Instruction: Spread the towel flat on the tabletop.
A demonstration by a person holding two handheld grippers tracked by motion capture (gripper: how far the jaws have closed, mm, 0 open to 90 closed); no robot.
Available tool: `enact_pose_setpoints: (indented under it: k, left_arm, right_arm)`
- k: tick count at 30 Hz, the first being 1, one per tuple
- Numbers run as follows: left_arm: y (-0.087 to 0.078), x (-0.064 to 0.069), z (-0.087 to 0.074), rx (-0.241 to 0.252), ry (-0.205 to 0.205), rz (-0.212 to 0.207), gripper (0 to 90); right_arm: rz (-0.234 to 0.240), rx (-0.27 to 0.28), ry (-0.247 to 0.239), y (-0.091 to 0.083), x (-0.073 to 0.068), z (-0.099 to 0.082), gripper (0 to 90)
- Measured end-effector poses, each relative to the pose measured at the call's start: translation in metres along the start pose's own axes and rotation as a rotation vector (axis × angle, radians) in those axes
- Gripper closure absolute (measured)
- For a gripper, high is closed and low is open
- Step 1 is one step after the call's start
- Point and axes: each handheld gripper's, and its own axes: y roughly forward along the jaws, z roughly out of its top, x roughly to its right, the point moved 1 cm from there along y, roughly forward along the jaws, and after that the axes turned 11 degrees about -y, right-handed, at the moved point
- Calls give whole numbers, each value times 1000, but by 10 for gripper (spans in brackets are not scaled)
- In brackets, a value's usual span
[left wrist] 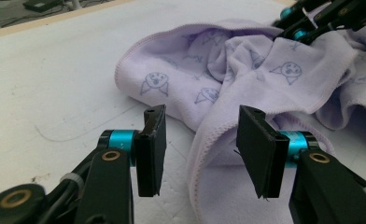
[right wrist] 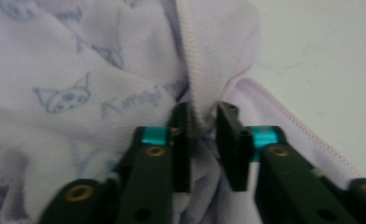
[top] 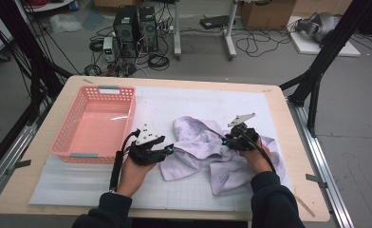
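We see the lilac towel [top: 212,152] with cat-face prints lying crumpled on the white mat of the table [top: 288,199], right of the pink basket [top: 96,126]. Our right claw [right wrist: 203,140] pinches a hemmed fold of it. Our left claw [left wrist: 202,149] gapes half open at its edge, gripping nothing.

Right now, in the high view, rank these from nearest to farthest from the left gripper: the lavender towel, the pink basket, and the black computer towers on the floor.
From the left gripper:
1. Lavender towel, right beside its jaws, toward the table's middle.
2. Pink basket, just up and left, near the hand.
3. Black computer towers, on the floor beyond the table's far edge.
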Motion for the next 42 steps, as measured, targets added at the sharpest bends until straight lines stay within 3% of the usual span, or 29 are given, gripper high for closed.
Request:
enact_pose_setpoints:
  k: [4,8,15,19,22,26,29,32,36,42]
  left_arm:
    - [1,-1,2,5,-4,1,526]
    - [2,-1,3,14,-15,-2,522]
    - [6,-1,8,22,-31,3,515]
    - [11,-2,12,29,-40,15,516]
    - [18,-4,17,21,-55,25,518]
    - [30,-7,23,21,-87,37,518]
    - [43,-10,28,-7,-124,46,521]
    - [59,-10,30,-60,-139,41,521]
    - [81,-6,24,-142,-131,28,512]
    - [96,6,12,-248,-100,-28,493]
  right_arm:
    - [-41,-35,21,-13,3,-10,828]
    - [-97,-56,40,-35,11,-32,829]
    - [-181,-92,153,-71,22,-85,830]
    - [-224,-102,202,-88,22,-105,820]
    - [-233,-60,228,-96,21,-107,677]
    - [-231,75,261,-103,20,-102,510]
    - [-230,140,263,-104,17,-96,471]
    - [-231,151,254,-102,14,-92,465]
    - [-217,150,254,-95,13,-90,460]
    - [-205,145,247,-90,11,-90,459]
